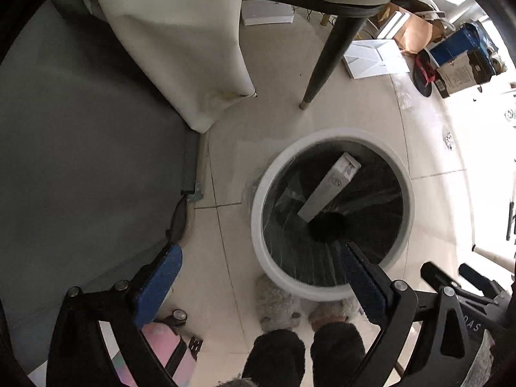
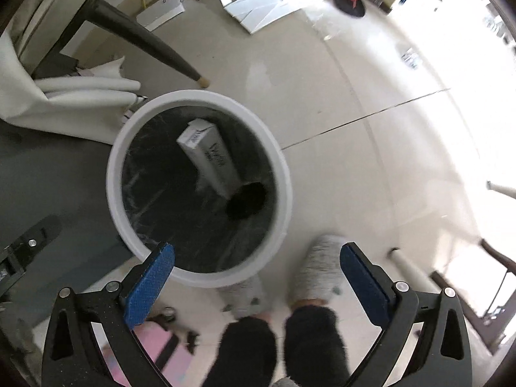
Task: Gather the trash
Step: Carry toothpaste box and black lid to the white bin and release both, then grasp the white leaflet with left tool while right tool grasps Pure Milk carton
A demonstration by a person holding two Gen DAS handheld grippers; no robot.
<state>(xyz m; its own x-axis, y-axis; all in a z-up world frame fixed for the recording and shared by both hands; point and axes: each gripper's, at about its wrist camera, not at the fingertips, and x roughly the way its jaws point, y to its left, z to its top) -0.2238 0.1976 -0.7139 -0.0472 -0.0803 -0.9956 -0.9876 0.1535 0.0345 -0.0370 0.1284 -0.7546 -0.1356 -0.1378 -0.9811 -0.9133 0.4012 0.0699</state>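
- Trash bin [image 2: 280, 193], the landmark: right claw [image 2: 258, 258] hangs over its near rim, spread wide and empty; left claw [image 1: 258, 264] likewise.
- Inside the bin, a white carton [image 2: 209, 154] leans on the black liner, apparently dropped in.
- Beyond the bin, flat white boxes [image 2: 267, 3] remain on the floor.

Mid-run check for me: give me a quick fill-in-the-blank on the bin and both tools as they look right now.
1. The long white carton leans inside the round white ____.
2. The bin is lined with a ____ plastic bag.
3. Both the left tool and the right tool have jaws that stand ____, with nothing between them.
4. The pads on the tools are coloured ____.

Missing words: bin; black; open; blue
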